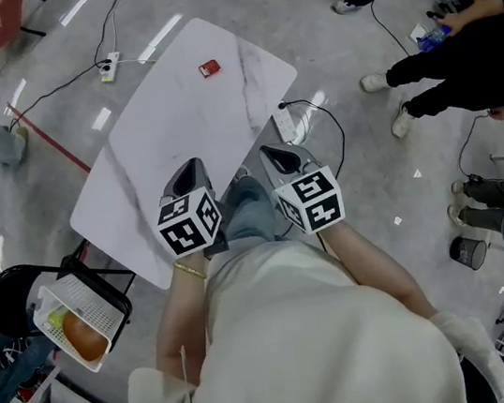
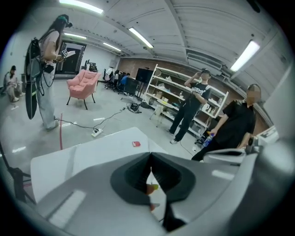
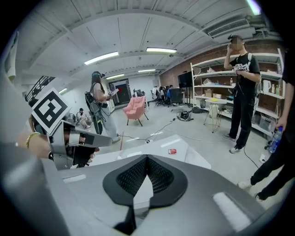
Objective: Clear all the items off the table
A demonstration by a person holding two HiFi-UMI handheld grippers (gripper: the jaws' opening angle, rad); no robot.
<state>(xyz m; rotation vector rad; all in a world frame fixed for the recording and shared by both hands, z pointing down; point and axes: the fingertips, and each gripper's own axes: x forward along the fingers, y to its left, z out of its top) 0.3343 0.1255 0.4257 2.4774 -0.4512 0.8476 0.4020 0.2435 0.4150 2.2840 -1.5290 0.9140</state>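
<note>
Left gripper (image 1: 191,164) and right gripper (image 1: 271,153) hover by the table's (image 1: 145,156) near edge, jaws pressed together, empty; the small red packet (image 1: 209,68) near the far edge looks light, flat, probably slippery, so pinch its rim.

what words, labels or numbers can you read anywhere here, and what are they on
No text here can be read.
On the small flat red packet on the white marble-patterned tabletop: pale print, too small to read.
On the black T-shirt of the standing person: white chest print, blurred.
On the black-and-white marker cubes: square patterns only, no letters.
</note>
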